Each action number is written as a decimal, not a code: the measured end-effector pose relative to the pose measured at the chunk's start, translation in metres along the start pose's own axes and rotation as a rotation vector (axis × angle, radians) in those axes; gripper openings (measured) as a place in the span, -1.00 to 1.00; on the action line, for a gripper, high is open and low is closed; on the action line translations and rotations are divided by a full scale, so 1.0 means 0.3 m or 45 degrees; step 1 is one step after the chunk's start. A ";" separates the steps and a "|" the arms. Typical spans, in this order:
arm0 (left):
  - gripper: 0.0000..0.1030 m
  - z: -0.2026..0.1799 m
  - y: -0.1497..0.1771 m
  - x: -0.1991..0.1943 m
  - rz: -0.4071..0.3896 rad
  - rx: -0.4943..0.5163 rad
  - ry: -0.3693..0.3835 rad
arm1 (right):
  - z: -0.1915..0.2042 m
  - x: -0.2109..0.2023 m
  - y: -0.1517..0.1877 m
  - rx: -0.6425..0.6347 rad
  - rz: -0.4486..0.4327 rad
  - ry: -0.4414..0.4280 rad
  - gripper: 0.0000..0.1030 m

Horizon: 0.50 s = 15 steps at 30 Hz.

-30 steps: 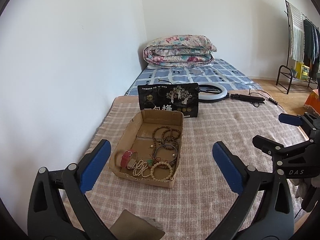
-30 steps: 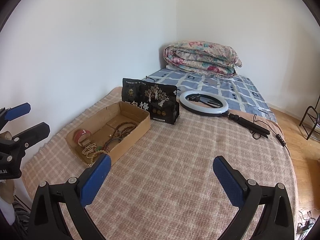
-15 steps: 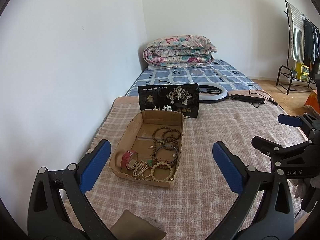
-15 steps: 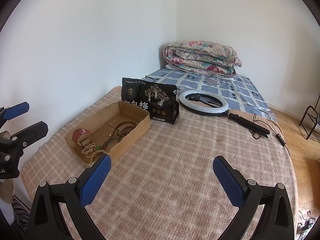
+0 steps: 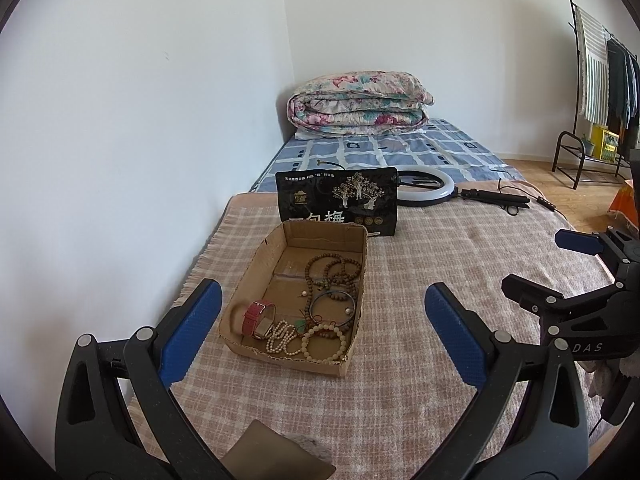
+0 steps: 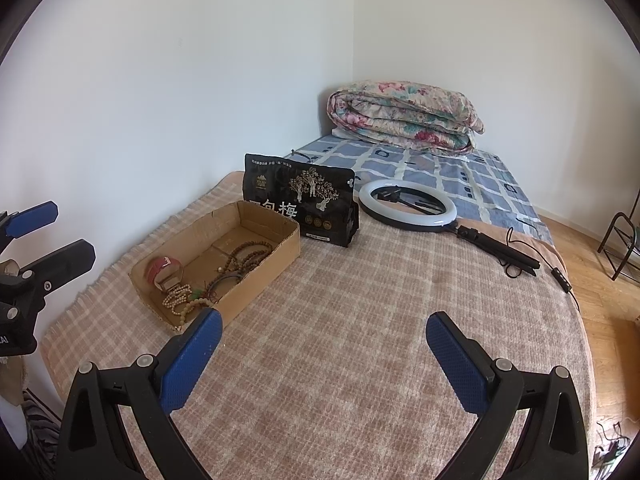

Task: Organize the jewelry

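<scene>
A shallow cardboard tray (image 5: 256, 264) (image 6: 280, 256) lies on the checked blanket. It holds a red-strapped watch (image 5: 258, 314) (image 6: 160, 268), pale bead bracelets (image 5: 322, 342) (image 6: 178, 298), dark wooden bead strands (image 5: 332, 270) (image 6: 250, 252) and a dark bangle (image 5: 334, 306). My left gripper (image 5: 322, 332) hangs open in front of the tray's near end, empty. My right gripper (image 6: 322, 352) is open and empty over bare blanket, to the right of the tray. Each gripper also shows at the edge of the other's view.
A black snack bag (image 5: 338, 204) (image 6: 300, 204) stands behind the tray. A ring light (image 6: 408, 208) with its folded stand and cable lies further right. A folded floral quilt (image 5: 358, 104) sits at the bed's far end. A clothes rack (image 5: 600, 92) stands at the right.
Both grippers have drifted slightly; the tray sits a touch lower and nearer in the left wrist view. Nothing was picked up or let go.
</scene>
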<state>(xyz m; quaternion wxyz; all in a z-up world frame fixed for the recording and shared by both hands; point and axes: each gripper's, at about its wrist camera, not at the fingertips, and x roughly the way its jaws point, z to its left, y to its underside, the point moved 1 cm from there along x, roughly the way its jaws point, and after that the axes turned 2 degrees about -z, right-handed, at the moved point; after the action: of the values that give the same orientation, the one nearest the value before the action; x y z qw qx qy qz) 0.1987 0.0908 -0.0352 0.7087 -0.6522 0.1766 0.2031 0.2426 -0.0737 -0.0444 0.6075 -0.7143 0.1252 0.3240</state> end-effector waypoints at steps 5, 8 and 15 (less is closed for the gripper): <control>1.00 0.003 0.000 -0.001 0.003 0.001 0.002 | -0.005 0.001 0.003 0.001 0.002 -0.001 0.99; 1.00 0.002 0.000 -0.003 0.001 -0.001 -0.001 | -0.003 0.001 0.003 -0.001 0.000 0.000 0.99; 1.00 0.000 0.000 -0.001 0.000 0.001 0.000 | 0.003 0.003 0.001 -0.003 0.002 0.001 0.99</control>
<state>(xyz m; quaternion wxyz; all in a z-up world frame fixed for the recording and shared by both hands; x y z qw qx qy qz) 0.1984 0.0909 -0.0350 0.7089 -0.6519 0.1766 0.2032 0.2429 -0.0726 -0.0451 0.6063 -0.7151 0.1258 0.3245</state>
